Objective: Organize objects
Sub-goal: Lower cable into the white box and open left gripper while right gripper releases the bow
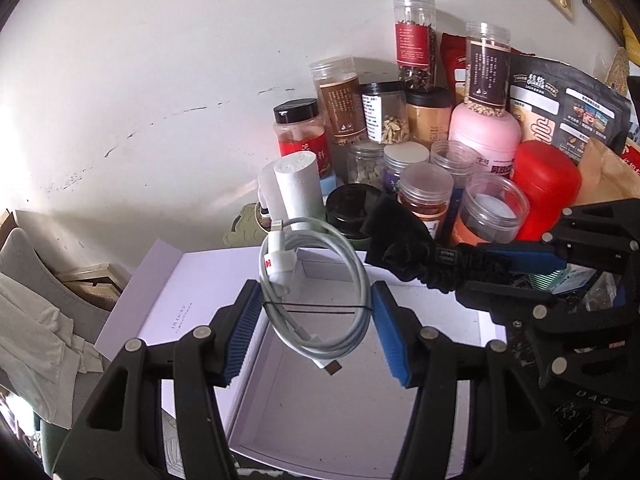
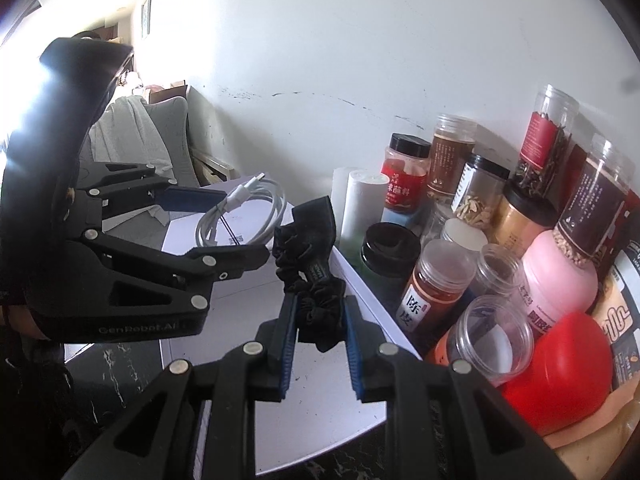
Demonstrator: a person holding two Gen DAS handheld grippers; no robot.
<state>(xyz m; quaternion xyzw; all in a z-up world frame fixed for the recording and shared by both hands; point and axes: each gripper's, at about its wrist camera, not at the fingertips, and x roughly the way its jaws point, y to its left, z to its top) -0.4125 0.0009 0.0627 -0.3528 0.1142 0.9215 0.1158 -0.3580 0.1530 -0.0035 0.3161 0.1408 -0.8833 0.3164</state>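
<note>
My left gripper (image 1: 318, 312) is shut on a coiled white charging cable (image 1: 320, 280) and holds it above an open white box (image 1: 320, 408). The cable also shows in the right wrist view (image 2: 244, 212), between the left gripper's fingers (image 2: 188, 200). My right gripper (image 2: 320, 316) is shut on a black scrunchie with a bow (image 2: 312, 264), held over the box's right edge (image 2: 372, 308). In the left wrist view the scrunchie (image 1: 404, 252) and the right gripper (image 1: 520, 264) come in from the right.
Many jars and bottles crowd the right: a red jar (image 1: 548, 188), a pink bottle (image 1: 484, 132), clear jars (image 1: 492, 208), a white cylinder (image 1: 298, 184). The box lid (image 1: 180, 292) lies open to the left. A grey chair with cloth (image 1: 36, 320) stands at the left.
</note>
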